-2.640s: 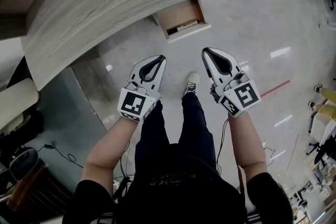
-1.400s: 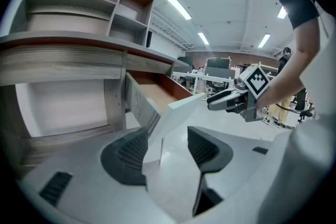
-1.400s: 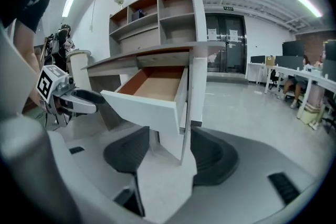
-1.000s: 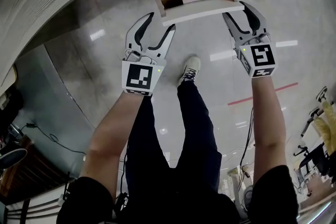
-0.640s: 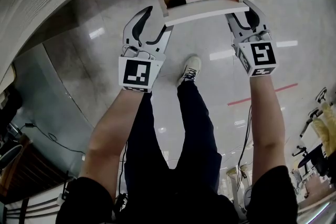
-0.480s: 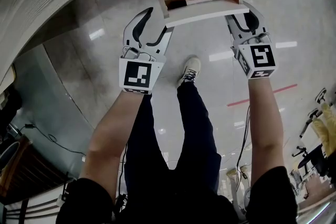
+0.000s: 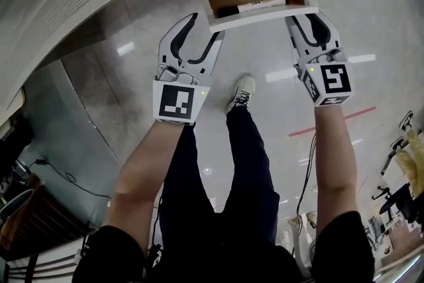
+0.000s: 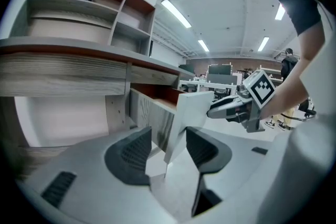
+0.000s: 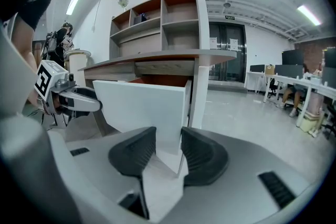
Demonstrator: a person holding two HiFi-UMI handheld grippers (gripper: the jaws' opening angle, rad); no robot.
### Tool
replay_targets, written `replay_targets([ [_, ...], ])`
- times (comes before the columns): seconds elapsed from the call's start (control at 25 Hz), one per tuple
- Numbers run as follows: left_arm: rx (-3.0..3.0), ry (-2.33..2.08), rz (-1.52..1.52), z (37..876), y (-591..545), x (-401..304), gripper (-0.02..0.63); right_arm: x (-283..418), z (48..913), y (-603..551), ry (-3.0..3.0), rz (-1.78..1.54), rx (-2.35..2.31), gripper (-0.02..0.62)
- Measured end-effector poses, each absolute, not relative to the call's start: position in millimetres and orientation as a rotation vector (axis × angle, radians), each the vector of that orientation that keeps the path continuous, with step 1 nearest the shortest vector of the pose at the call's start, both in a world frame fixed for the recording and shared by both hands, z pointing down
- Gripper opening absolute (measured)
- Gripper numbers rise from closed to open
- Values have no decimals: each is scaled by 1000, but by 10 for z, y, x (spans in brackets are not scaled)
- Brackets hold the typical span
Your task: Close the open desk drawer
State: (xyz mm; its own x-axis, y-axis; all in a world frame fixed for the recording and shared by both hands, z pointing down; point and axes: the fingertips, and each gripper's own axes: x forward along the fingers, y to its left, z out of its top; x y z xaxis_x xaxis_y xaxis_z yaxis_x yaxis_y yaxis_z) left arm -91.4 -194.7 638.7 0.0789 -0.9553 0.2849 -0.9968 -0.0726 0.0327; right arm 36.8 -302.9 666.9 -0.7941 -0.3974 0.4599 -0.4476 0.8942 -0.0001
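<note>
The drawer sticks out from under the curved grey-wood table. Its white front panel faces the person and its wooden floor is partly under the table's edge. A marker lies inside, right against the back of that front panel.

The left gripper is at the panel's left end. Its fingers are spread wide, and the panel's end edge stands in the gap between them without either pad clearly touching it. The right gripper is at the panel's right end. Its fingers are only a little apart, with the panel's lower right corner showing in the narrow gap. From where I stand I can't tell whether the tips press on the face.

The glossy floor to the right of the drawer lies open. The person's shoe is planted well back from the front panel, between the two arms. The drawer's left side runs close beside the table's underside.
</note>
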Motion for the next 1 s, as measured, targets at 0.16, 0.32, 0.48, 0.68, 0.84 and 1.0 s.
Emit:
replay_targets([
  [0.16, 2114, -1998, 228, 6288, -1954, -929, 171, 332, 6563, -3016, -2624, 149, 626, 167],
  [0.32, 2125, -2005, 238, 6237, -2013, -920, 159, 315, 6511, -3080, -2630, 156, 658, 167],
  [0.48, 2115, -2016, 235, 6162, -2106, -928, 133, 282, 6432, -3181, -2635, 158, 682, 167],
  [0.68, 2057, -2044, 220, 6154, -2200, -1040, 129, 159, 6404, -3281, -2633, 159, 702, 167],
  [0.84, 2041, -2041, 281, 6193, -2301, -1116, 127, 56, 6400, -3425, -2641, 164, 704, 167],
  [1.0, 2021, -2059, 291, 6209, -2407, -1210, 127, -38, 6399, -3542, -2648, 164, 706, 167],
])
